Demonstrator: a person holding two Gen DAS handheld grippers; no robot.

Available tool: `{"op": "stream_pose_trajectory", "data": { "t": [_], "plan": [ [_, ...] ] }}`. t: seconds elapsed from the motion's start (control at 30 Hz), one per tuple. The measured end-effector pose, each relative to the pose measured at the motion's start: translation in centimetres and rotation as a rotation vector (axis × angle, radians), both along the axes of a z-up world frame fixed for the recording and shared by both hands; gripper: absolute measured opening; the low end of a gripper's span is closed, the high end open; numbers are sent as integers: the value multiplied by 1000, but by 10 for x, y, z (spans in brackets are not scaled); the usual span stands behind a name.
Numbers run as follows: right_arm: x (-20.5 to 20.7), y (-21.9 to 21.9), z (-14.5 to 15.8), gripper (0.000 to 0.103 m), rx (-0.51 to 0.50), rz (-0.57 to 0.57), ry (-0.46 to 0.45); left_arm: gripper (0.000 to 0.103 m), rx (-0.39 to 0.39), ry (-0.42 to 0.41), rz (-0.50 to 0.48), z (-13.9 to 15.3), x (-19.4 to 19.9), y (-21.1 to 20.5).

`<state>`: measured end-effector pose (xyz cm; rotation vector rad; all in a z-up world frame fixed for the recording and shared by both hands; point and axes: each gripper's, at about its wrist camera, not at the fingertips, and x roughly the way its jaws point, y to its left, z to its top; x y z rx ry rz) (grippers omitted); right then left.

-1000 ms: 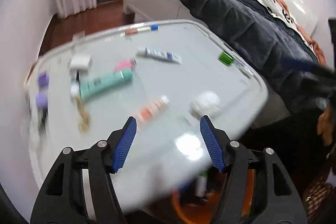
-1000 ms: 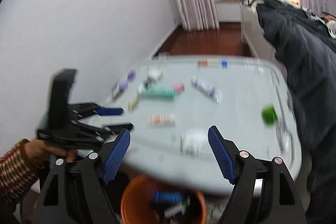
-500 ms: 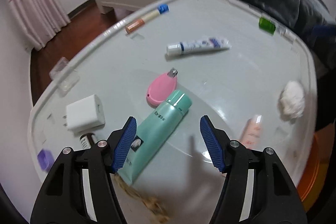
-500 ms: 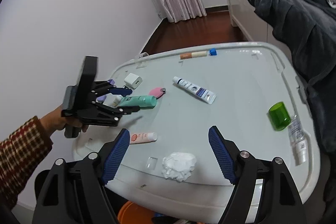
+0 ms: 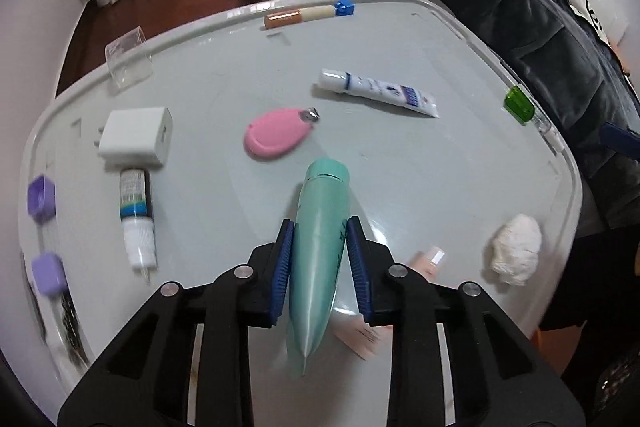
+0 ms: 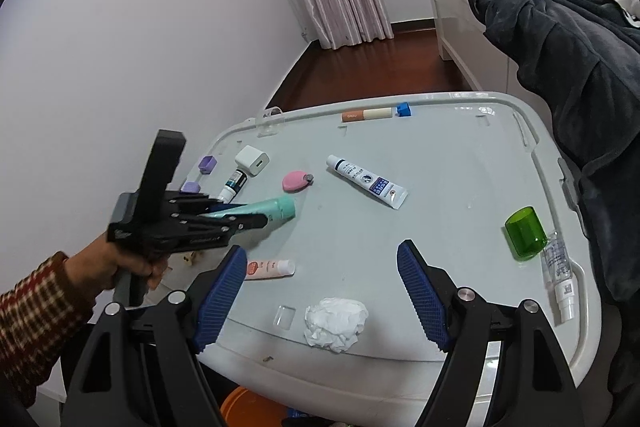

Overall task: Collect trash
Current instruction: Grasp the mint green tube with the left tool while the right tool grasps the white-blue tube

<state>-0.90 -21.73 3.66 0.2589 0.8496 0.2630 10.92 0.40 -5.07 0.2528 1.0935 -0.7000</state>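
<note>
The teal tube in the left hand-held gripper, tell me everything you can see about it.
The teal tube is a soft, glossy squeeze tube that looks like plastic, with a round flat cap of the same colour and a flat crimped tail. Small dark print runs along one side. The left hand-held gripper, whose jaws have just been closing, clamps it mid-body between blue ribbed pads. Its cap points away over the grey table; the tail points back toward the camera.

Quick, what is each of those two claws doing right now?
Left gripper: jaws just closed, shut on the mint-green plastic tube.
Right gripper: open, holding nothing, above the crumpled white tissue.
</note>
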Motion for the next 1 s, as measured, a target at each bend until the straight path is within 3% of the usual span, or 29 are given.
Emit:
{"op": "stream_pose_trajectory", "data": {
  "t": [0.3,0.4,0.53,0.63,0.73,0.97,1.0],
  "plan": [
    [7,2,-4,76,-28,6,5,27,-42,-9,129,13,-19,7],
    [30,11,-4,76,-131,41,-2,27,-91,-57,150,31,-34,8],
    [85,35,-20,76,-310,167,-47,27,-165,-79,153,43,-47,10],
    [124,49,-47,62,-374,247,-8,27,-188,-79,158,45,-49,15],
    [156,54,-71,59,-397,272,32,27,-194,-67,167,42,-46,21],
    [187,50,-101,37,-419,307,101,27,-196,-67,155,43,-45,23],
    [187,49,-101,27,-402,321,110,27,-196,-65,146,43,-45,21]
  ]
}}
